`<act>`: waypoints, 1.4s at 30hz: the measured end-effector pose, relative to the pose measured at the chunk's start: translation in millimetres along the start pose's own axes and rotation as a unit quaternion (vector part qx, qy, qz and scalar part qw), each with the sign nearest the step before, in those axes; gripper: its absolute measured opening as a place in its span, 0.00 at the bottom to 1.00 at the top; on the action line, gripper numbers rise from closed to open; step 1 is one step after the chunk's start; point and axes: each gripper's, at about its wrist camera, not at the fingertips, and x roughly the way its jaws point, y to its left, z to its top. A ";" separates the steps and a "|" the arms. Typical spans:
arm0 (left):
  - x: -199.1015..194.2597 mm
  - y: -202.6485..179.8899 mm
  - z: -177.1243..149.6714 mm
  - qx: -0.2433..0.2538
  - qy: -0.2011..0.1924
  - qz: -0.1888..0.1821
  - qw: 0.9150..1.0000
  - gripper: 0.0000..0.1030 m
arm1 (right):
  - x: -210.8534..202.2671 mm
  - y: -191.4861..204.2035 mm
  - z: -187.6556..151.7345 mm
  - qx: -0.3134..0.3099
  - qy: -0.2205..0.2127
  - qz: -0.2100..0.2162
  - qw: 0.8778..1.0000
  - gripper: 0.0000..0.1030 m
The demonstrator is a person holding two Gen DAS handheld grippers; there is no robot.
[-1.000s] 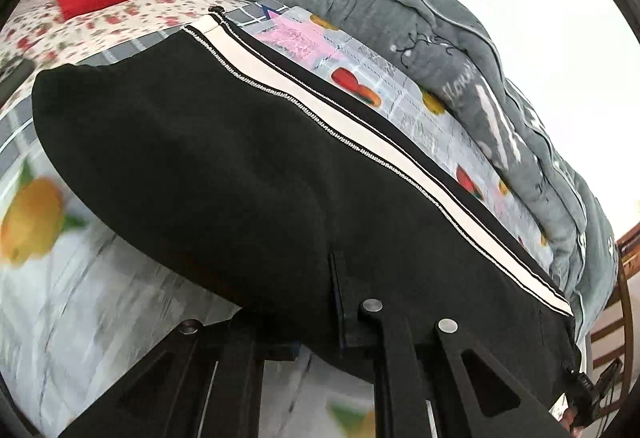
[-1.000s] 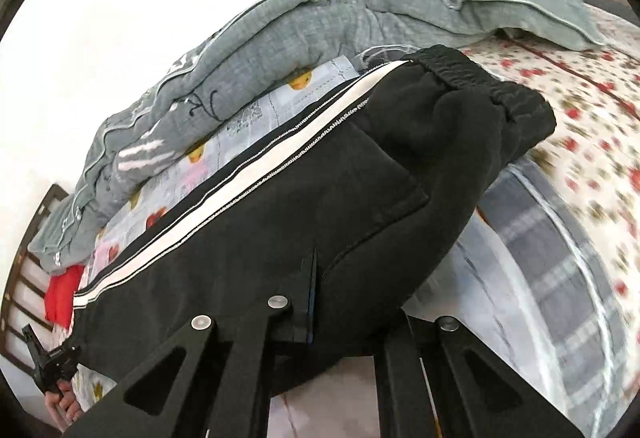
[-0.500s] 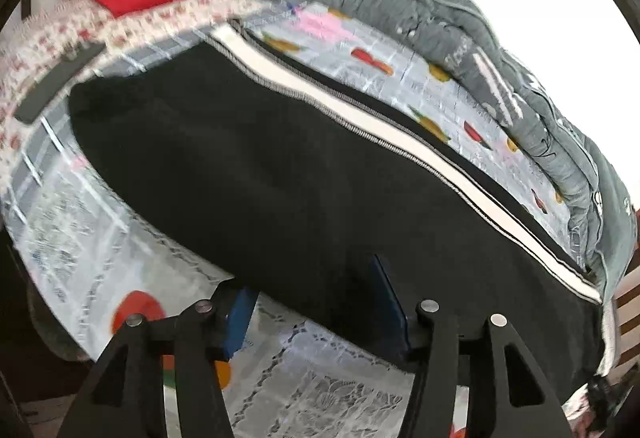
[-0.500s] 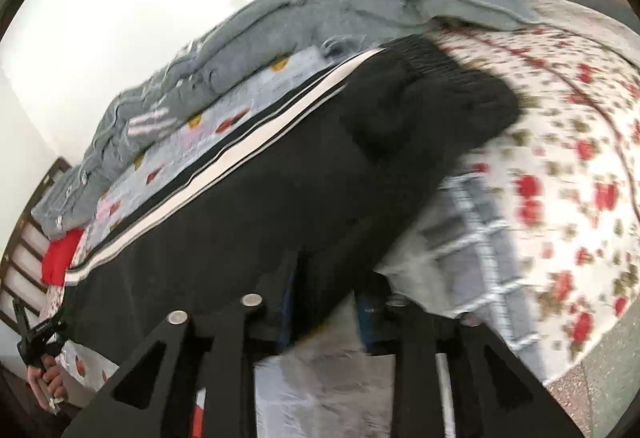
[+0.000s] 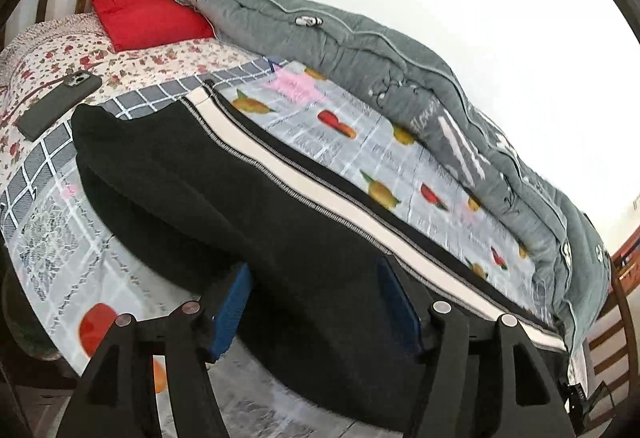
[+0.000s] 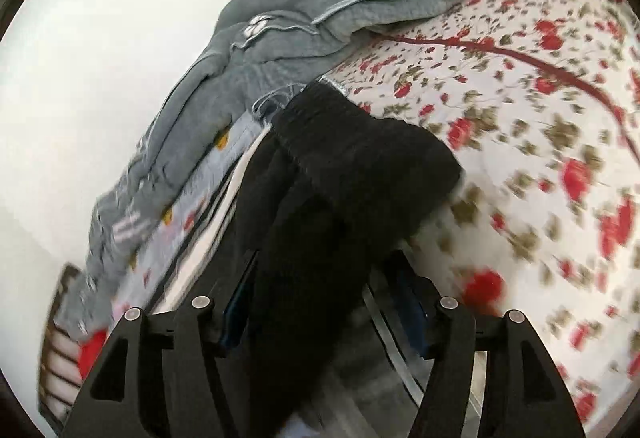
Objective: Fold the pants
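Note:
Black pants with a white side stripe lie folded lengthwise along the bed, legs one on the other. My left gripper is open, its blue-padded jaws standing apart on either side of the near edge of a leg. In the right wrist view the waistband end of the pants bunches up on the bed. My right gripper is open too, its jaws spread wide around the black cloth without pinching it.
A grey quilt runs along the far side by the wall. A red cushion and a dark phone lie near the slatted headboard. A fruit-print sheet covers the middle; a floral sheet lies at the right end.
Both grippers have opened and let go of the pants, which now lie on the bed. Both have drawn back from the cloth; the right wrist view has swung toward the floral sheet.

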 end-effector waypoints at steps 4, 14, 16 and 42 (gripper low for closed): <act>7.5 -15.8 -3.0 -0.001 -0.004 0.003 1.000 0.61 | 18.4 26.3 14.4 -0.039 0.006 -0.074 0.996 0.47; -16.4 -5.1 5.1 0.017 -0.049 0.014 0.999 0.61 | -8.0 17.7 21.7 -0.141 -0.027 -0.115 0.983 0.42; -26.5 9.9 10.2 0.012 -0.062 0.025 0.998 0.61 | -9.9 0.1 19.5 -0.118 0.000 -0.096 0.988 0.42; 41.4 62.7 52.0 0.040 0.004 0.015 0.999 0.63 | 7.0 203.5 -58.2 -0.323 -0.011 -0.094 0.942 0.51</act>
